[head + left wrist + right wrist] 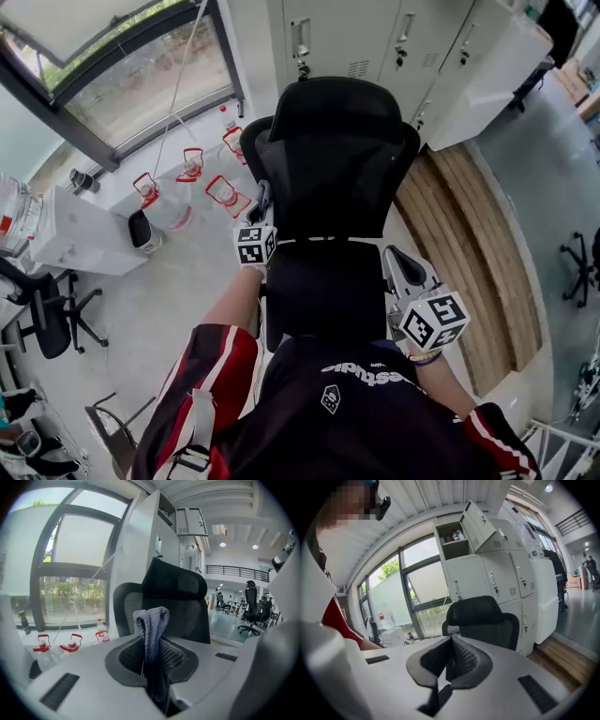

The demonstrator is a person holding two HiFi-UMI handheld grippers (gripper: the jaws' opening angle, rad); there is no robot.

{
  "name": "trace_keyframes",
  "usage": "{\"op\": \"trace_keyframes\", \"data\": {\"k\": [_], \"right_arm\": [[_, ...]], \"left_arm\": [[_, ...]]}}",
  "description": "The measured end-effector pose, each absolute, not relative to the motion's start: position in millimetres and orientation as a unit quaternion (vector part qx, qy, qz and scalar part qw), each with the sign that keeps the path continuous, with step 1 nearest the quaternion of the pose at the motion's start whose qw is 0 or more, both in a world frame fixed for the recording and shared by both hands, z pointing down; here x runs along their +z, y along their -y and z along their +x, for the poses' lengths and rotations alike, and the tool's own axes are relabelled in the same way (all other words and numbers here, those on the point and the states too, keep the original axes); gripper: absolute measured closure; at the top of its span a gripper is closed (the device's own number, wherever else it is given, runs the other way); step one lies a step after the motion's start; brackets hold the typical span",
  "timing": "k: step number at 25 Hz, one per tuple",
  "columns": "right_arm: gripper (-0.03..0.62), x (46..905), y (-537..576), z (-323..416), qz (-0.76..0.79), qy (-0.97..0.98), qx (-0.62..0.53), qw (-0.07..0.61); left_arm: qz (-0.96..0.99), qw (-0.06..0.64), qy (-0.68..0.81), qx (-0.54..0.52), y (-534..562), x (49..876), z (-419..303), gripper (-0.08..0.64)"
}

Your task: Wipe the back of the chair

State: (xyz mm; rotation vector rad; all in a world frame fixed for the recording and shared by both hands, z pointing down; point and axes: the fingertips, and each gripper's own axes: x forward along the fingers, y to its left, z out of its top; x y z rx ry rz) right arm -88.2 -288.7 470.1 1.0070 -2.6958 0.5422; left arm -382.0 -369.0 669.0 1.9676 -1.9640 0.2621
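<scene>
A black office chair with a mesh back (328, 183) and a padded headrest (342, 112) stands right in front of me, its back toward me. My left gripper (263, 201) is at the left edge of the back, shut on a folded grey cloth (152, 630) that sticks up between the jaws. In the left gripper view the chair (180, 604) stands just beyond the cloth. My right gripper (399, 264) hangs at the chair's right side, lower down. Its jaws are shut with nothing between them. The right gripper view shows the chair (483, 620) a short way ahead.
Several water bottles with red handles (192, 178) stand on the floor left of the chair, below a window. White lockers (375, 37) line the wall behind it. A wooden platform (478, 244) runs along the right. A white box (80, 239) and another black chair (52, 319) stand at the left.
</scene>
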Motion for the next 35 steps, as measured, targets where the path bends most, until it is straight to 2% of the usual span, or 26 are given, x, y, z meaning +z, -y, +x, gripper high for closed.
{"op": "trace_keyframes", "data": {"k": [7, 16, 24, 35], "right_arm": [[0.577, 481, 272, -128, 0.302, 0.928, 0.163, 0.144], [0.577, 494, 268, -102, 0.329, 0.912, 0.169, 0.175], [0.577, 497, 277, -74, 0.354, 0.902, 0.173, 0.177], [0.577, 499, 283, -19, 0.398, 0.884, 0.188, 0.157]], "left_arm": [[0.655, 0.19, 0.724, 0.101, 351, 695, -443, 0.503], [0.649, 0.197, 0.727, 0.109, 392, 725, -452, 0.503], [0.651, 0.204, 0.72, 0.125, 426, 740, -439, 0.503], [0.681, 0.206, 0.69, 0.13, 463, 740, -362, 0.503]]}}
